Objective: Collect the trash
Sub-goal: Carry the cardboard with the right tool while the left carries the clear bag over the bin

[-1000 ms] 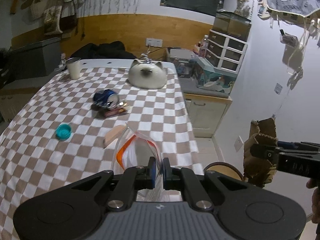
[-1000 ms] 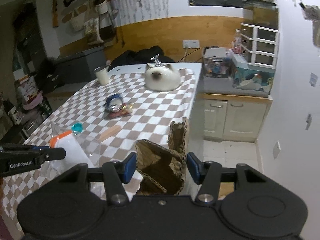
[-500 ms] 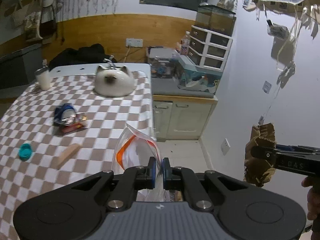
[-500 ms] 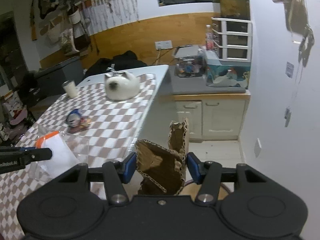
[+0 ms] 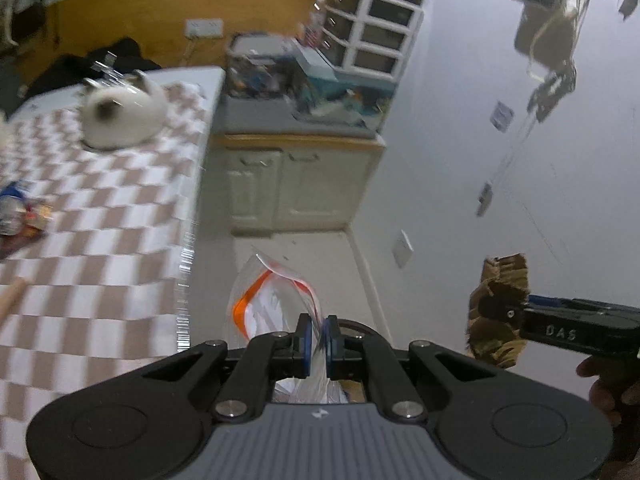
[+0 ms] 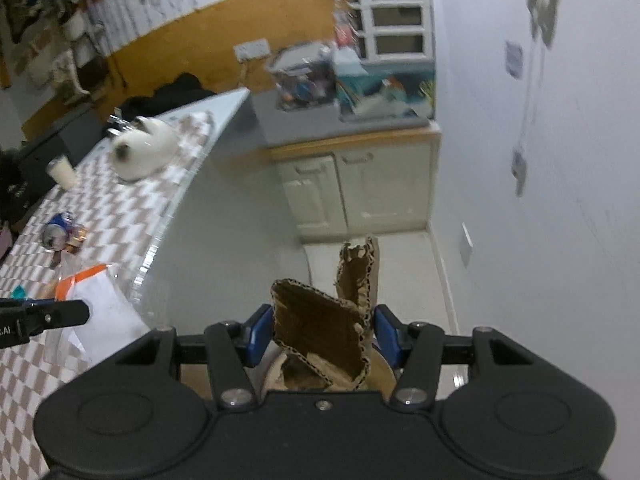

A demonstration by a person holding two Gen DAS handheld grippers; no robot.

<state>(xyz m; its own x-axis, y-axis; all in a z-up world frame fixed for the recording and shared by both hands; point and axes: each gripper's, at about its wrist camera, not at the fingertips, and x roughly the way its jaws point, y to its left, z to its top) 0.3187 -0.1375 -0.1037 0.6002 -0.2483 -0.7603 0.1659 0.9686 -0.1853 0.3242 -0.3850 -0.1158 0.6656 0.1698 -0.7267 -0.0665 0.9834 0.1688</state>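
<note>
My left gripper (image 5: 316,338) is shut on a clear plastic bag with an orange strip (image 5: 266,306), held past the table's right edge above the floor; the bag also shows in the right wrist view (image 6: 94,300). My right gripper (image 6: 320,334) is shut on a torn piece of brown cardboard (image 6: 324,320), which also shows in the left wrist view (image 5: 500,308) at the right. A round bin rim (image 5: 358,325) shows just behind the left fingers. A crushed blue can with wrappers (image 6: 62,234) and a teal cap (image 6: 18,291) lie on the checkered table (image 5: 100,208).
A white cat-shaped object (image 5: 122,118) and a cup (image 6: 62,172) sit at the table's far end. A low cabinet (image 5: 296,184) with a cluttered top stands ahead, white drawers (image 5: 372,48) behind it. A white wall (image 5: 520,200) closes the right side.
Both grippers have swung right, off the table toward the floor beside it, carrying the bag and the cardboard. The table has shifted to the left in both views.
</note>
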